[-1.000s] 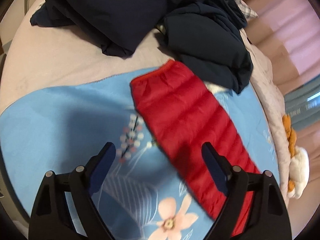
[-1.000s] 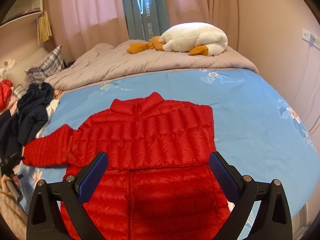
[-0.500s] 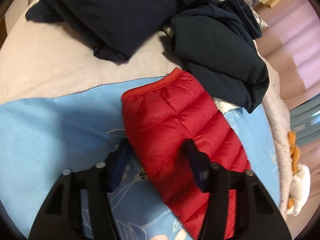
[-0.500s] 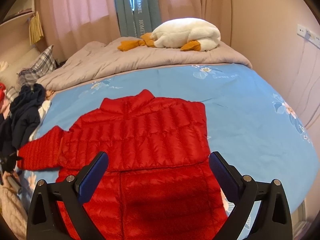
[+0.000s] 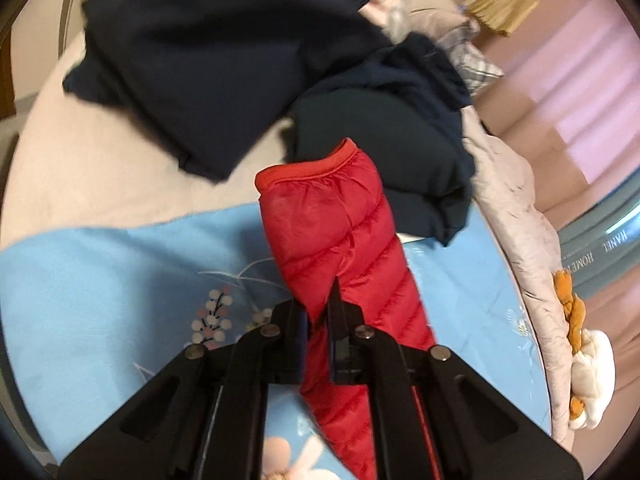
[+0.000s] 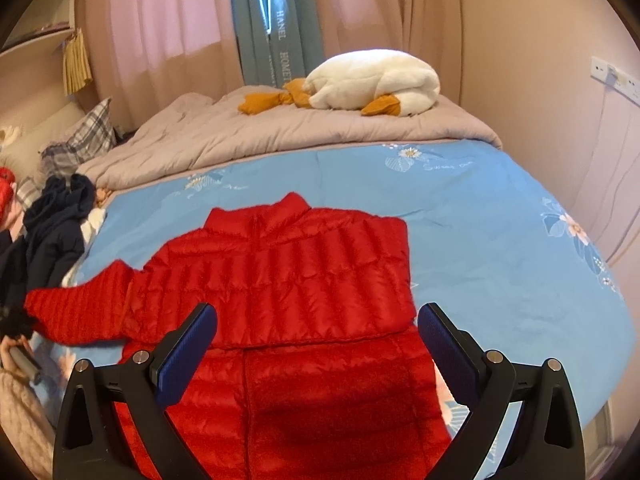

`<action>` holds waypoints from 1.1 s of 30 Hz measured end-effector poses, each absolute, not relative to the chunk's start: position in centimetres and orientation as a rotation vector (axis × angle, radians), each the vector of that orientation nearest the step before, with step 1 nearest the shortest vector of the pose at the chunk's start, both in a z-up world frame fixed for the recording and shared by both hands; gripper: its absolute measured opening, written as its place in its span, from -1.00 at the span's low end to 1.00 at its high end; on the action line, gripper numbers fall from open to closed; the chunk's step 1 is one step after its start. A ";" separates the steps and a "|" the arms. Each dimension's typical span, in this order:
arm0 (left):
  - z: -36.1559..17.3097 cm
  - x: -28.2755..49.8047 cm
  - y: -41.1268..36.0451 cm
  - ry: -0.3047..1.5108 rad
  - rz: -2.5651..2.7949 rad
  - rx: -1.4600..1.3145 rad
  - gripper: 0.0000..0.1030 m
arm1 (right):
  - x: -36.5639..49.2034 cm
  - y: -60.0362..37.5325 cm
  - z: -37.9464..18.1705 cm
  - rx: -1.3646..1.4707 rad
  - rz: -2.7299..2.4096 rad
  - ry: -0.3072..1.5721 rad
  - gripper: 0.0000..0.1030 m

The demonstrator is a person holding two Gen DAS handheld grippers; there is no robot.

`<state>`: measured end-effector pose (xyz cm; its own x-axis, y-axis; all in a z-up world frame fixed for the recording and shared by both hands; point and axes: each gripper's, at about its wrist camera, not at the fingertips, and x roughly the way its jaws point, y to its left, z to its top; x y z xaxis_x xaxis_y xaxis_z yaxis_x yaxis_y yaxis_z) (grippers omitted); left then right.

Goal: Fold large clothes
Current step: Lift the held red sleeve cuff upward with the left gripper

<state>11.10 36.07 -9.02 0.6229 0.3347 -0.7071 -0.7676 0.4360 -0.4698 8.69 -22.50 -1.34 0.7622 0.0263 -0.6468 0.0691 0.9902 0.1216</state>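
Blue bedsheet (image 6: 500,240); left gripper (image 5: 318,320) jaws pinch red jacket (image 6: 288,280) sleeve (image 5: 340,232).

Home bedroom: bed (image 6: 480,216), curtains (image 6: 168,28)

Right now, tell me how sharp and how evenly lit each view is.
Left wrist view: motion-smeared, especially the dark clothes; the red sleeve is softened. Right wrist view: sharp, soft curtain daylight; a shadow darkens the red jacket near the camera. Both bend at the edges.
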 end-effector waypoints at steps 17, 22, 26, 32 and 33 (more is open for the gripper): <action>1.3 10.8 27.5 0.457 0.542 -0.669 -0.88 | 7.7 -23.6 -0.8 0.191 0.010 0.667 0.94; 3.4 10.7 24.9 0.433 0.477 -0.624 -0.88 | 7.3 -24.0 -0.6 0.200 0.011 0.656 0.94; 4.5 10.7 23.1 0.434 0.418 -0.603 -0.88 | 6.9 -24.6 -0.5 0.211 0.006 0.647 0.94; 6.0 10.6 19.8 0.427 0.337 -0.549 -0.88 | 6.6 -25.1 -0.3 0.220 -0.007 0.635 0.94; 6.3 10.6 19.3 0.428 0.317 -0.544 -0.88 | 6.6 -25.2 -0.3 0.221 -0.009 0.635 0.94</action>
